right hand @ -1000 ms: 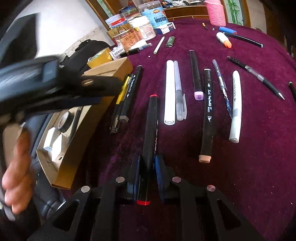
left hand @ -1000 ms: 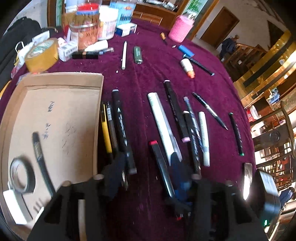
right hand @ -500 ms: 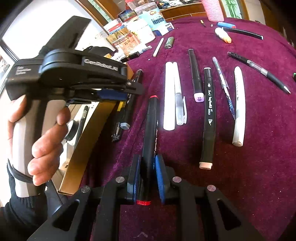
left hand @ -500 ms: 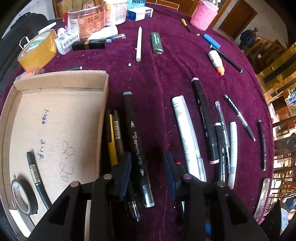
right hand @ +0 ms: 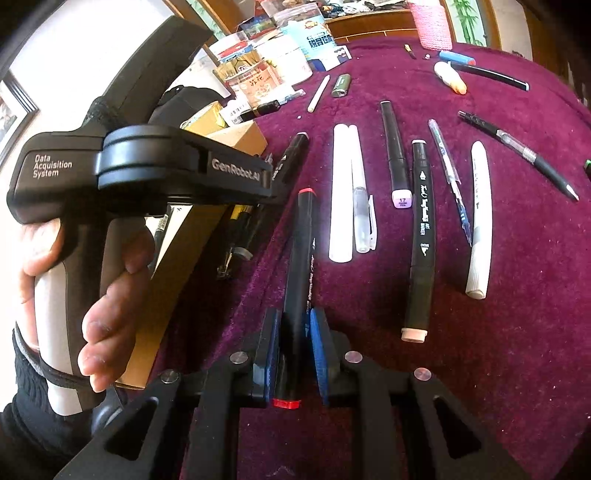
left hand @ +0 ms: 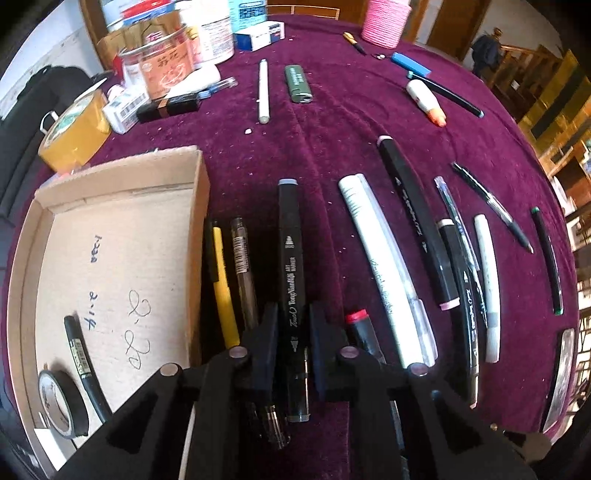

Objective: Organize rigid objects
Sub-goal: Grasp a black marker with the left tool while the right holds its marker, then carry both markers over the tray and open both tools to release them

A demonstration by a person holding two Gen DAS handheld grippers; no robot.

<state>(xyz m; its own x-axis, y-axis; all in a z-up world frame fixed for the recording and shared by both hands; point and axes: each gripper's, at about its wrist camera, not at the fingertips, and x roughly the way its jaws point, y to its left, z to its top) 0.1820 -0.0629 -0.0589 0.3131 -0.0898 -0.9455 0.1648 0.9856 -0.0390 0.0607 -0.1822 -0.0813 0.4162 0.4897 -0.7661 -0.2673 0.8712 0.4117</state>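
Many pens and markers lie on a purple tablecloth (left hand: 332,155). My left gripper (left hand: 293,332) has its fingers closed around a black grey-capped marker (left hand: 290,258) beside the cardboard box (left hand: 110,258). A yellow pen (left hand: 223,288) and a dark pen (left hand: 243,269) lie between marker and box. My right gripper (right hand: 293,332) is shut on a black red-capped marker (right hand: 301,266); this marker shows in the left wrist view (left hand: 360,325). The left gripper body (right hand: 147,166) and the hand fill the left of the right wrist view.
The box holds a black pen (left hand: 83,365) and a tape roll (left hand: 61,402). White pens (right hand: 345,192), black markers (right hand: 421,229) and other pens lie to the right. Jars (left hand: 166,66), yellow tape (left hand: 74,133), a pink cup (left hand: 384,22) stand at the back.
My left gripper moved forward over the grey-capped marker and closed its fingers on it. My right gripper keeps the red-capped marker and has hardly moved.
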